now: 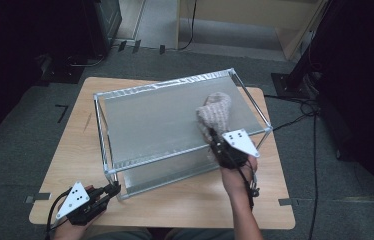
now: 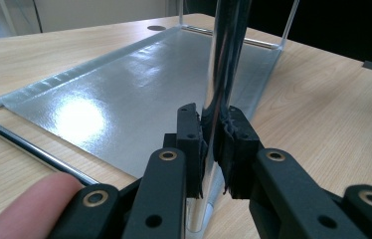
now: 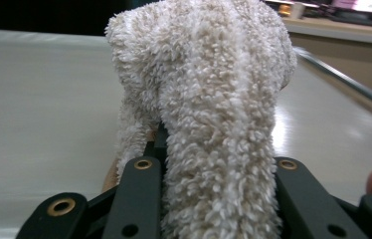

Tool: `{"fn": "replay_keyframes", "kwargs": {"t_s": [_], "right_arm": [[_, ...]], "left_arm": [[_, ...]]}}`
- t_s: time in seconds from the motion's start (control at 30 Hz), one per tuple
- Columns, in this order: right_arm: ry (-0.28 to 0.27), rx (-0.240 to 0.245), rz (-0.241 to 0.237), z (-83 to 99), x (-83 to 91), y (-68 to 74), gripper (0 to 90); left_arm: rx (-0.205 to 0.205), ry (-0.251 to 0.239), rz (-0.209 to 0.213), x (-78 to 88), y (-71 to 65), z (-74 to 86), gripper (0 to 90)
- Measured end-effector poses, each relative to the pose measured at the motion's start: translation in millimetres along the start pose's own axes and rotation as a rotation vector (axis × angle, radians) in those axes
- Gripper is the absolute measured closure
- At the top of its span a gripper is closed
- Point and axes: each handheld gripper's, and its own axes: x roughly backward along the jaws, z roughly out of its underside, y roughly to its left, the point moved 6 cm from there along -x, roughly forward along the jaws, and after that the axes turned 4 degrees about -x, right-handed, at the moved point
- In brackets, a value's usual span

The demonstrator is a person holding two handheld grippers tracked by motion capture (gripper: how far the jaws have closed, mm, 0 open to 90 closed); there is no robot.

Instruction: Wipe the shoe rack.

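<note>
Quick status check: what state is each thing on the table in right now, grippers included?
Metal rack: upright on the table, top shelf flat.
Fluffy cloth: bunched, resting on the rack's top shelf, held at its near end.
Left gripper: shut on the rack's near corner post.
Right gripper: shut on the cloth.
Table: bears the rack.

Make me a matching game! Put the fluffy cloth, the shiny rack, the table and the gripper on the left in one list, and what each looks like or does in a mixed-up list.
1. cloth
2. rack
3. table
4. left gripper

A. light wood
B. clamped on the rack's corner post
C. silvery metal
D. beige and fluffy, held on the top shelf

Pairs: 1-D, 2-C, 3-A, 4-B
</note>
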Motion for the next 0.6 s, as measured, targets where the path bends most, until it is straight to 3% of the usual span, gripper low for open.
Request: {"fn": "replay_keyframes", "kwargs": {"t_s": [0.07, 0.17, 0.33, 0.43, 0.53, 0.6], "right_arm": [[0.003, -0.009, 0.029, -1.6, -2.1, -14.5, 70.5], [0.004, 0.023, 0.107, -3.7, -5.4, -30.2, 70.5], [0.004, -0.023, 0.162, -10.3, -10.5, -63.8, 70.4], [-0.054, -0.069, 0.198, -16.5, -1.8, -87.8, 70.4], [-0.155, -0.134, 0.244, -21.0, 20.4, -106.6, 70.6], [-0.176, -0.136, 0.279, -16.5, 32.3, -112.7, 70.6]], "left_arm": [[0.002, -0.002, 0.000, -0.2, 0.1, 0.0, 80.8], [0.001, -0.003, -0.002, -1.0, -0.9, -0.2, 80.8], [0.003, -0.004, -0.004, -1.7, -2.0, -0.2, 80.8], [0.004, -0.001, 0.004, -1.2, -3.5, -0.3, 80.6], [0.005, -0.001, 0.003, -1.4, -4.0, -0.1, 80.4], [0.010, -0.003, 0.006, -1.8, -4.1, 0.0, 80.3]]}}
